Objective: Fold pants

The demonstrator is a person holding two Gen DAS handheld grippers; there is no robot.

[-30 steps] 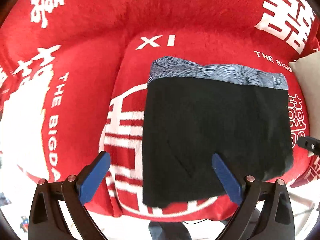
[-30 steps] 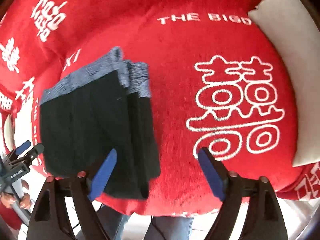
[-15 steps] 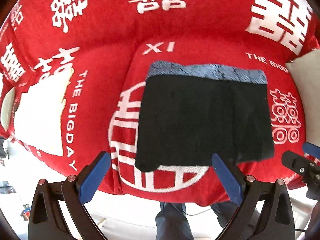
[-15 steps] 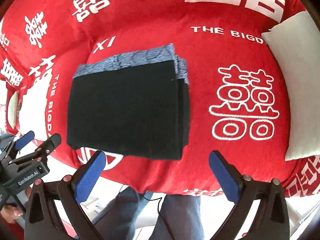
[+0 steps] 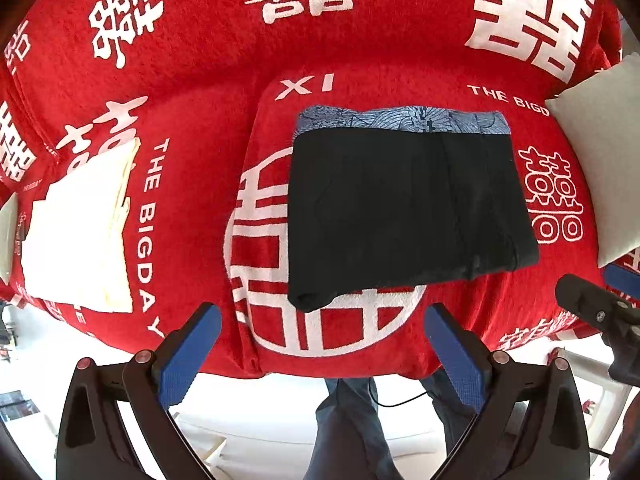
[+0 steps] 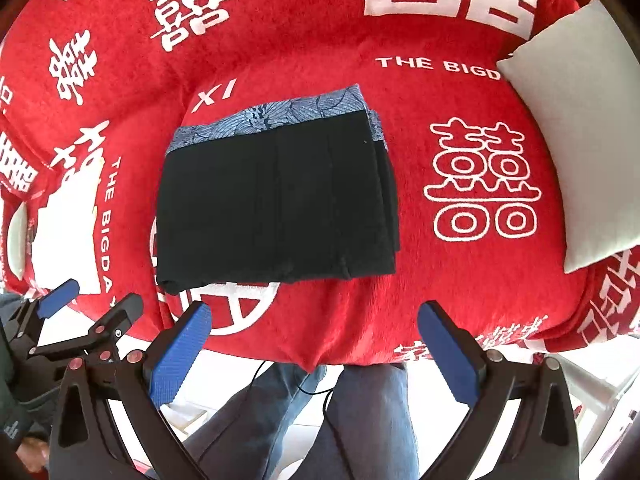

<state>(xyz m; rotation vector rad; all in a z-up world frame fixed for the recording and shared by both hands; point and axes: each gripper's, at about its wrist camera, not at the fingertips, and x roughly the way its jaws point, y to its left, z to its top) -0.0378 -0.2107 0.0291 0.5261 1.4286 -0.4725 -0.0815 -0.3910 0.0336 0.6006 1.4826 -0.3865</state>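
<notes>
The black pants [image 5: 404, 208] lie folded into a compact rectangle on the red sofa seat, with a blue patterned waistband [image 5: 400, 120] along the far edge. They also show in the right wrist view [image 6: 276, 204]. My left gripper [image 5: 324, 348] is open and empty, held back over the seat's front edge, clear of the pants. My right gripper [image 6: 312, 344] is open and empty, also back from the pants. The right gripper shows at the right edge of the left wrist view [image 5: 596, 312]; the left gripper shows at lower left of the right wrist view [image 6: 80, 320].
The red cover with white lettering [image 5: 280, 32] spans the seat and backrest. A folded cream cloth [image 5: 80, 232] lies on the left seat. A white cushion [image 6: 580, 132] leans at the right. A person's jeans-clad legs [image 6: 360, 420] stand below the front edge.
Both grippers have pulled back and up from the pants, which now look smaller and lie flat. Both stayed open and empty.
</notes>
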